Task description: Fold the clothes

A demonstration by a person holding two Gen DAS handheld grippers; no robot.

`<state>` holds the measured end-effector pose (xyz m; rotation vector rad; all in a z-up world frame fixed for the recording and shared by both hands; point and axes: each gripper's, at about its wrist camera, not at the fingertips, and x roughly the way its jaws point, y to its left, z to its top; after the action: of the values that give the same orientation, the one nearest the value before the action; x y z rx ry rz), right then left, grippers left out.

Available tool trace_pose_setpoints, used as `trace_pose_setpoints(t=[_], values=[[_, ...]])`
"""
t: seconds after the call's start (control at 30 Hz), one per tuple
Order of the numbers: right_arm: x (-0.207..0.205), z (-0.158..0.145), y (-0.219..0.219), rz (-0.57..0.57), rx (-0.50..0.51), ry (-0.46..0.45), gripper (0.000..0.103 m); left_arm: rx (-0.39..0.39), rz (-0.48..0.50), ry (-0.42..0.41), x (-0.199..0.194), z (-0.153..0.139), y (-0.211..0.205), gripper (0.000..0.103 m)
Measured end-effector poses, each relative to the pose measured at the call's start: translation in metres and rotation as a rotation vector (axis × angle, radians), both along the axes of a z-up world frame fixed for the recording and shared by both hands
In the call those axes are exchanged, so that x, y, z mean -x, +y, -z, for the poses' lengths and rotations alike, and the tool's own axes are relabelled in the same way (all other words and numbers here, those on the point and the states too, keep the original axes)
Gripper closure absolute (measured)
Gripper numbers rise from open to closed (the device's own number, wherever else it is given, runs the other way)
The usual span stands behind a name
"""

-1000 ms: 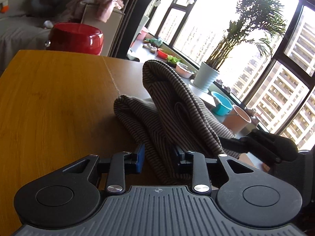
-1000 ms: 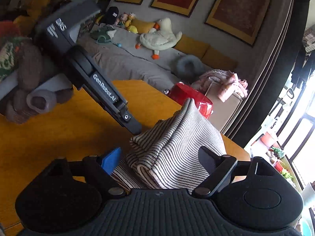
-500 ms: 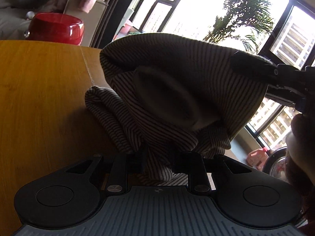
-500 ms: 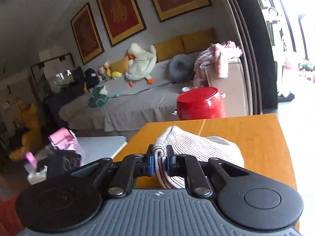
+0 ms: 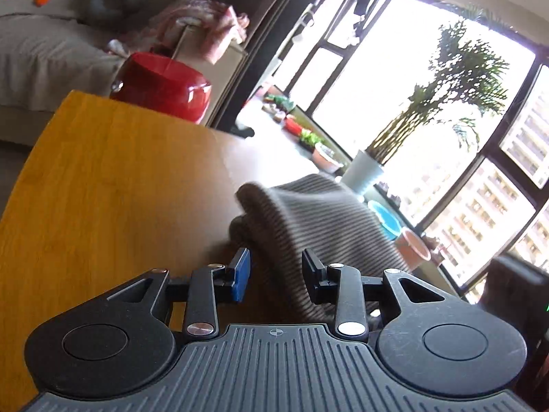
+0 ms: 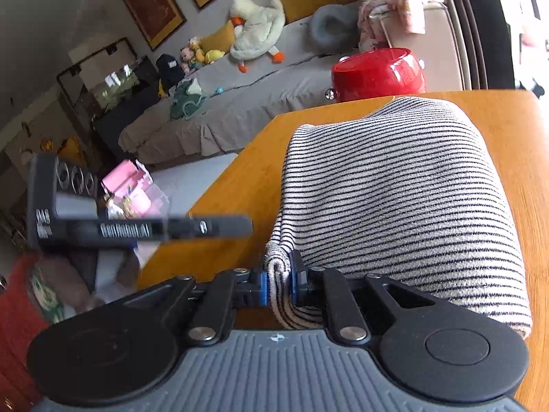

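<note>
In the left wrist view the left gripper (image 5: 276, 274) has its jaws spread apart, a blue pad on the left one. The striped garment (image 5: 319, 219) rises between and beyond them without being pinched; a fold hangs down through the gap. Its rounded, folded end points ahead and slightly left of the jaws, and its length runs back and to the right, toward the window side. It lies on the wooden counter (image 5: 103, 178), which stretches bare to the left of the jaws. Far ahead and left of them sits a red pot (image 5: 161, 86); far ahead and right stands a potted plant (image 5: 363, 171) in a white pot by the window.

In the right wrist view the left gripper (image 6: 144, 230) shows as a blurred dark bar to the left of the jaws, over the counter edge. The right gripper (image 6: 278, 283) is clenched on a rolled corner of the striped garment (image 6: 394, 199). From there the garment spreads ahead and to the right of the jaws as a wide folded bundle on the counter (image 6: 514, 137), its long axis running away from the jaws, stripes lying crosswise. The red pot (image 6: 377, 73) sits beyond its far end
</note>
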<state>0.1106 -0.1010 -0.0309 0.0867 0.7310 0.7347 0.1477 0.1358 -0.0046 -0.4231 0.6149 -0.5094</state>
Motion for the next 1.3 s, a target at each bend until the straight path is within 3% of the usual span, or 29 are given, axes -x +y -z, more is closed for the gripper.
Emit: trace_pose_setpoints(t=[0.17,0.27,0.37,0.43,0.5,0.53,0.6,0.77,0.87,1.0,1.03,1.07,1.2,1.3], values=[[0.027,0.009,0.043,-0.034,0.196,-0.153,0.090,-0.006,0.056,0.002,-0.012,0.008,-0.024,0.063],[0.039,0.013,0.056,-0.058,0.269,-0.222,0.088,-0.013,0.086,0.011,-0.020,0.016,-0.037,0.068],[0.040,0.001,0.041,-0.084,0.223,-0.230,0.083,-0.020,0.116,0.020,-0.027,0.024,-0.050,0.074],[0.040,-0.016,0.017,-0.114,0.168,-0.202,0.073,-0.025,0.136,0.026,-0.032,0.029,-0.059,0.075],[0.039,-0.036,-0.013,-0.124,0.090,-0.179,0.055,-0.030,0.156,0.032,-0.037,0.034,-0.068,0.075],[0.036,-0.047,-0.029,-0.117,0.043,-0.164,0.052,-0.032,0.162,0.030,-0.038,0.035,-0.070,0.075],[0.025,-0.066,-0.059,-0.054,-0.051,-0.139,0.042,-0.031,0.162,0.023,-0.037,0.036,-0.070,0.075],[-0.051,-0.071,-0.099,0.213,-0.122,-0.093,0.030,-0.026,0.165,0.013,-0.033,0.036,-0.067,0.075],[-0.113,-0.043,-0.101,0.277,-0.152,0.051,0.028,-0.020,0.167,0.013,-0.031,0.037,-0.064,0.074],[-0.151,0.003,-0.086,0.294,-0.180,0.240,0.029,-0.036,0.158,0.010,-0.028,0.039,-0.060,0.074],[-0.149,0.005,-0.085,0.271,-0.212,0.251,0.035,-0.026,0.159,0.016,-0.027,0.039,-0.058,0.074],[-0.146,0.007,-0.084,0.248,-0.245,0.262,0.051,-0.019,0.160,0.021,-0.027,0.039,-0.056,0.074],[-0.107,-0.030,-0.062,0.107,-0.140,0.016,0.060,-0.005,0.165,0.029,-0.023,0.041,-0.054,0.074],[-0.098,-0.038,-0.056,0.113,0.018,-0.063,0.061,0.006,0.167,0.028,-0.022,0.043,-0.060,0.074]])
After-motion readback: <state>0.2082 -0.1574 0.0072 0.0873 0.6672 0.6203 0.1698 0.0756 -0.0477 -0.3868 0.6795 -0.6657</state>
